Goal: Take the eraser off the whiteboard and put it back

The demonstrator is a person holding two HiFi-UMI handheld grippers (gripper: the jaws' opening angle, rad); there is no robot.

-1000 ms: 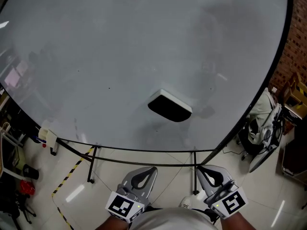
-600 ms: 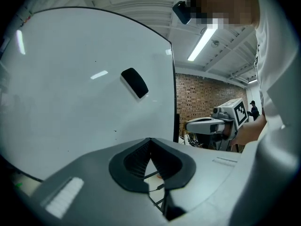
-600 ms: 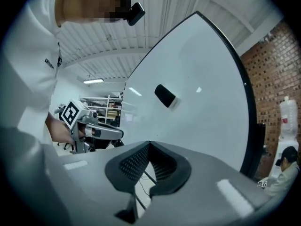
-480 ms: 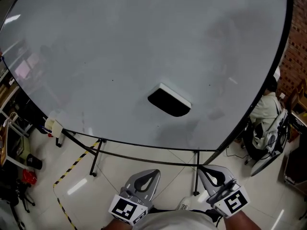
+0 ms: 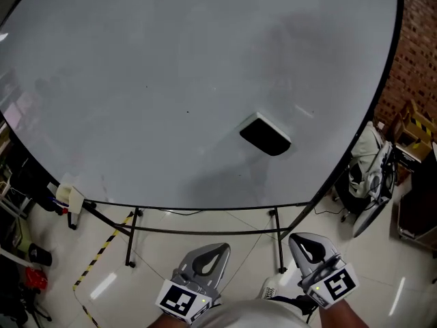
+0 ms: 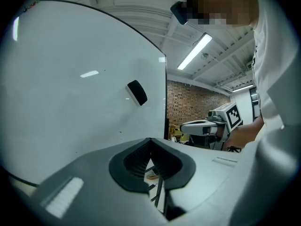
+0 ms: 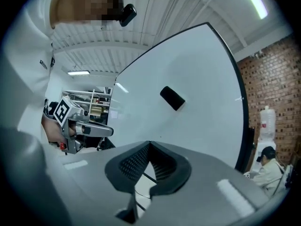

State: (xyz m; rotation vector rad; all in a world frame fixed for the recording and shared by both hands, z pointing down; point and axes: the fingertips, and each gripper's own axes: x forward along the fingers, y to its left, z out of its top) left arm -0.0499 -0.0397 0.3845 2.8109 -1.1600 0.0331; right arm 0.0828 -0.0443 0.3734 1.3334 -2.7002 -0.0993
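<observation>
Fingers (image 7: 130, 166) together; whiteboard (image 5: 171, 80), brick wall (image 5: 418, 46) beyond.

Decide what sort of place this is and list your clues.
Probably a workshop or lab in an industrial building: bare brick wall, strip light under a ribbed roof, a freestanding whiteboard.

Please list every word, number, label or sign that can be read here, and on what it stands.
None can be read. The whiteboard bears no writing, the eraser shows no label, and the left hand-held gripper and the right hand-held gripper carry only black-and-white square markers, no letters.
</observation>
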